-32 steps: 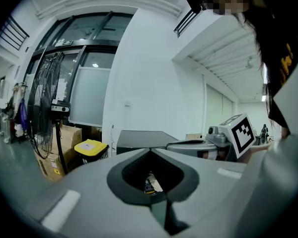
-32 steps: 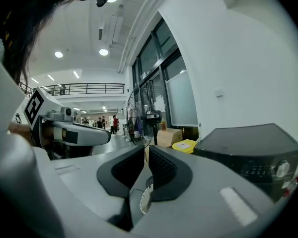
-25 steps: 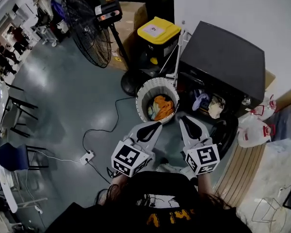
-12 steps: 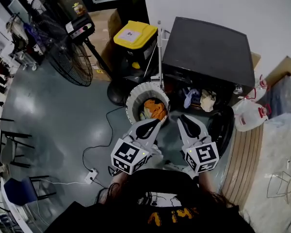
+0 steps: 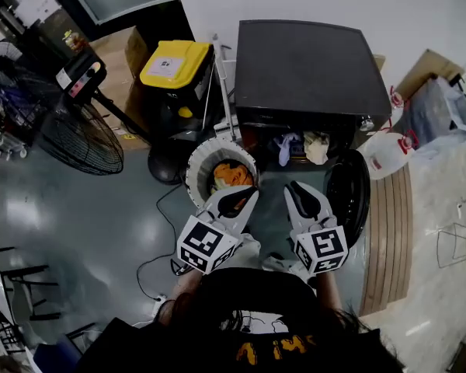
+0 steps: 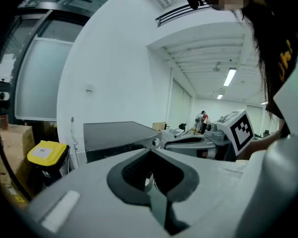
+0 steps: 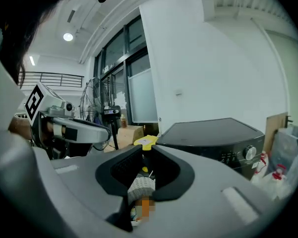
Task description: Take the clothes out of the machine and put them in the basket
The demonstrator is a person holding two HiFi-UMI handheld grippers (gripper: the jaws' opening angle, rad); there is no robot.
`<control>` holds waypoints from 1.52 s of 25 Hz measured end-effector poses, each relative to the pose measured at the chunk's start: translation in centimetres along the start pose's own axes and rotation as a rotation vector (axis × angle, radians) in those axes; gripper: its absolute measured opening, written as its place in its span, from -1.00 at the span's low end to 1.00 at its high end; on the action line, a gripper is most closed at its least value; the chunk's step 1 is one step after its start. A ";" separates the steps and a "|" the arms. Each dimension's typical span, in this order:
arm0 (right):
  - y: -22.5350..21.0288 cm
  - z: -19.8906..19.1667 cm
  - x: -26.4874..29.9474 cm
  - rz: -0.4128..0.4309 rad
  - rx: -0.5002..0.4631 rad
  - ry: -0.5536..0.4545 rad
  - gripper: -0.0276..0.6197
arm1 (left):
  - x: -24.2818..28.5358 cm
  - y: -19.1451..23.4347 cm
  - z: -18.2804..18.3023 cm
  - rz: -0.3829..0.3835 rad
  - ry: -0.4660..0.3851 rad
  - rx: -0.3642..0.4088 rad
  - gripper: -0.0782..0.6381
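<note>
The black washing machine (image 5: pixel 303 61) stands with its round door (image 5: pixel 347 196) swung open. Pale and blue clothes (image 5: pixel 299 148) lie in its mouth. Left of it, a white mesh basket (image 5: pixel 196 169) holds orange clothes (image 5: pixel 231 174). My left gripper (image 5: pixel 237 200) hovers at the basket's near rim, shut and empty; in the left gripper view (image 6: pixel 150 150) its jaws meet. My right gripper (image 5: pixel 300 199) hangs in front of the machine's mouth, short of the clothes. Its jaws (image 7: pixel 143 150) have just been opening and stand slightly apart with nothing between them; the basket (image 7: pixel 140 185) shows through the gap.
A black bin with a yellow lid (image 5: pixel 169 62) stands behind the basket. A floor fan (image 5: pixel 74 130) is at the left, with a cable on the grey floor. White jugs (image 5: pixel 384 152) and a cardboard box sit right of the machine.
The view has swung, so the machine and basket sit more centred. Both grippers have moved with it; the right one now lines up with the machine's mouth. Nothing was picked up.
</note>
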State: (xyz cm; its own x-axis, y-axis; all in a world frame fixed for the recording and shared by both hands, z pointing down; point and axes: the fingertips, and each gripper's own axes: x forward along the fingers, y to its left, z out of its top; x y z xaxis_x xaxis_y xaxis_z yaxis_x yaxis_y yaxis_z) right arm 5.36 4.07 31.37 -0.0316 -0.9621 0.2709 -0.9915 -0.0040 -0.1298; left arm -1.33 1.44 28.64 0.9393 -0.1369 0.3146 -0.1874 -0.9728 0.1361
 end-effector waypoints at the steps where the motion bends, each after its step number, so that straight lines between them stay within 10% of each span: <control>1: -0.1 -0.2 0.3 -0.023 0.002 0.004 -0.67 | 0.2 0.3 -0.2 -0.025 0.006 0.006 -0.78; 18: -6.2 -6.2 3.6 -0.342 0.071 0.083 -0.56 | 5.9 2.7 -3.4 -0.378 0.064 0.169 -0.78; 38: -23.9 -23.2 10.8 -0.459 0.178 0.168 -0.52 | 20.7 2.1 -12.2 -0.486 0.149 0.215 -0.71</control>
State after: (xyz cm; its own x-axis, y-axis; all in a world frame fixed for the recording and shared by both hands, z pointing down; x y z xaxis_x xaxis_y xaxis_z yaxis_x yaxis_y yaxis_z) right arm 25.80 0.09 59.57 0.3674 -0.7936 0.4850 -0.8718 -0.4755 -0.1177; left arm 14.20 -1.11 46.94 0.8494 0.3501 0.3949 0.3352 -0.9359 0.1086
